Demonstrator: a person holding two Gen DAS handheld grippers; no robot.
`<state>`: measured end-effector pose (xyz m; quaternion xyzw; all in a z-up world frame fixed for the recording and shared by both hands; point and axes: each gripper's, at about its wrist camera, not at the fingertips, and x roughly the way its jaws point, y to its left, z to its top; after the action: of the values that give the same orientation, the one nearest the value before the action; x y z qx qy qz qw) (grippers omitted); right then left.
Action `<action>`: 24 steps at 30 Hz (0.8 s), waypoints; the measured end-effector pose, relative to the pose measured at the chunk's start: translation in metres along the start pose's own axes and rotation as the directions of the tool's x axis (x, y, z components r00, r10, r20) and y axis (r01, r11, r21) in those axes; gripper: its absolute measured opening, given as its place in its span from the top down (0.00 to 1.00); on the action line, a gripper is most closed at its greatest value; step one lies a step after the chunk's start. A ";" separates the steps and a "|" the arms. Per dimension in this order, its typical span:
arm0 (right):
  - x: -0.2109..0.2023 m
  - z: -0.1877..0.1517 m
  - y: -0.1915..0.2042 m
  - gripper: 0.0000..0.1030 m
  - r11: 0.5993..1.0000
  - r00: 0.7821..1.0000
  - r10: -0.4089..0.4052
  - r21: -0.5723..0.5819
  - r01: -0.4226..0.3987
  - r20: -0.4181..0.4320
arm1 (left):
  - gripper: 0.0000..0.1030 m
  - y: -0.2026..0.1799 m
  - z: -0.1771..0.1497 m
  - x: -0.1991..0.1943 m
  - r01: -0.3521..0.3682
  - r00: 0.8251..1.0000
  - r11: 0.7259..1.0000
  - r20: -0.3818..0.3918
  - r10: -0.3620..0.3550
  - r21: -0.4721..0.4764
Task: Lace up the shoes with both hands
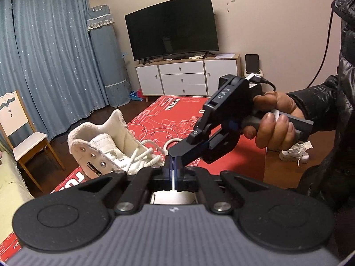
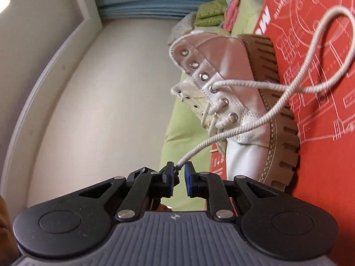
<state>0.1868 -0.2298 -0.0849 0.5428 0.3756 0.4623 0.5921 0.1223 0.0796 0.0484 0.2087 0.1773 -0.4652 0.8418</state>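
Note:
A white high-top shoe (image 1: 97, 148) lies on the red mat (image 1: 155, 119), its white lace (image 1: 142, 157) loose over the tongue. My left gripper (image 1: 174, 166) is shut just in front of the shoe; a thin white sliver shows between its pads, and I cannot tell whether it is lace. My right gripper (image 1: 177, 153), held in a hand (image 1: 273, 119), reaches in from the right, its tips touching the left tips. In the right wrist view, rolled sideways, the shoe (image 2: 244, 115) fills the middle. The right gripper (image 2: 179, 175) is open, and the lace (image 2: 255, 84) ends against one pad.
A second white shoe (image 1: 295, 153) sits on the floor at the right, behind the person's black sleeve (image 1: 332, 115). A TV (image 1: 173, 26) on a white cabinet (image 1: 184, 77) stands at the back, a chair (image 1: 22, 133) at the left. A green sofa (image 2: 184, 122) lies beyond the shoe.

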 end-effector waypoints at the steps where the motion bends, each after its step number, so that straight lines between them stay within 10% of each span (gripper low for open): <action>1: 0.000 0.000 -0.002 0.86 1.000 1.000 0.007 0.016 -0.007 0.002 | 1.00 0.000 0.000 0.000 0.001 1.000 1.000 0.001 -0.001 -0.001; 18: 0.011 0.000 -0.011 0.79 0.998 0.999 -0.026 0.054 0.025 0.031 | 1.00 0.004 0.000 -0.004 -0.001 1.000 1.000 0.013 0.001 0.000; 24: 0.020 0.004 -0.018 0.94 0.996 0.999 -0.049 0.071 0.048 0.018 | 1.00 0.008 -0.005 -0.003 -0.008 1.000 1.000 0.002 0.008 -0.015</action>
<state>0.1985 -0.2115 -0.1016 0.5586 0.3989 0.4288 0.5873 0.1267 0.0883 0.0471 0.2025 0.1793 -0.4605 0.8454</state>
